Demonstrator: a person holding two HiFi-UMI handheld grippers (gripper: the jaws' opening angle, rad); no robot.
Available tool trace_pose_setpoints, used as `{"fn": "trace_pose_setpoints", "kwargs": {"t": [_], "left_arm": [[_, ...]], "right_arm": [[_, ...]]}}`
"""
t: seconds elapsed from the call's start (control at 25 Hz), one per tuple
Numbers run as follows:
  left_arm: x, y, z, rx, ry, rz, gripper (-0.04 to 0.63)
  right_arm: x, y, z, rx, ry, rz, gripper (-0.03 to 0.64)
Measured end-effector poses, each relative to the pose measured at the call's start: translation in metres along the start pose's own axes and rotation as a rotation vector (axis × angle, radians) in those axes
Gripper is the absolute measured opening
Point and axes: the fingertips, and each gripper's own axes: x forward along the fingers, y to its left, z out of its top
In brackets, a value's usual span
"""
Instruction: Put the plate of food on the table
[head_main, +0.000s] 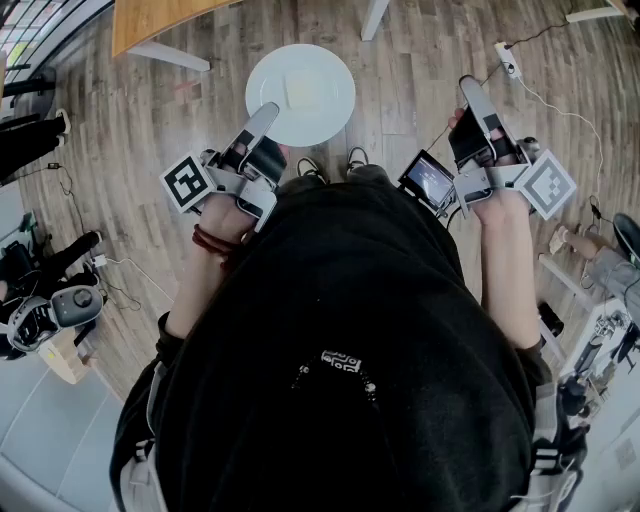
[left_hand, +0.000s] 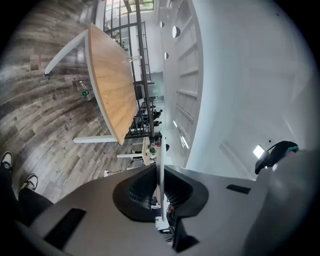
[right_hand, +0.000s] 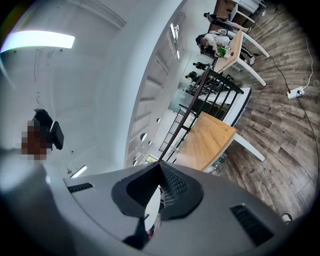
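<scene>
A white plate (head_main: 300, 93) with a pale square of food (head_main: 301, 90) on it hangs over the wooden floor in the head view. My left gripper (head_main: 267, 111) is shut on the plate's near left rim. In the left gripper view that rim shows edge-on as a thin white strip (left_hand: 160, 165) pinched between the pads. The right gripper (head_main: 468, 86) is raised to the right of the plate, apart from it, with its jaws shut on nothing (right_hand: 160, 166). The light wooden table (head_main: 150, 20) stands at the far left, beyond the plate.
A power strip (head_main: 508, 58) with a cable lies on the floor at the far right. White table legs (head_main: 170, 55) stand under the table. A bottle (left_hand: 85, 91) stands on the floor by it. A black railing (right_hand: 187, 125) and other desks lie beyond.
</scene>
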Motion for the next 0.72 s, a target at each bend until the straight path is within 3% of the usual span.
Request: {"fn": "trace_pose_setpoints", "kwargs": {"t": [0.4, 0.52, 0.72], "left_arm": [[0.002, -0.001, 0.003, 0.002, -0.014, -0.002, 0.026], [-0.001, 0.003, 0.001, 0.003, -0.024, 0.009, 0.026], [0.002, 0.01, -0.004, 0.003, -0.051, 0.026, 0.026]], "right_arm": [[0.007, 0.002, -0.027, 0.004, -0.006, -0.007, 0.017], [0.016, 0.018, -0.063, -0.008, -0.015, 0.026, 0.017], [0.049, 0.026, -0.141, 0.109, 0.161, 0.11, 0.017]]}}
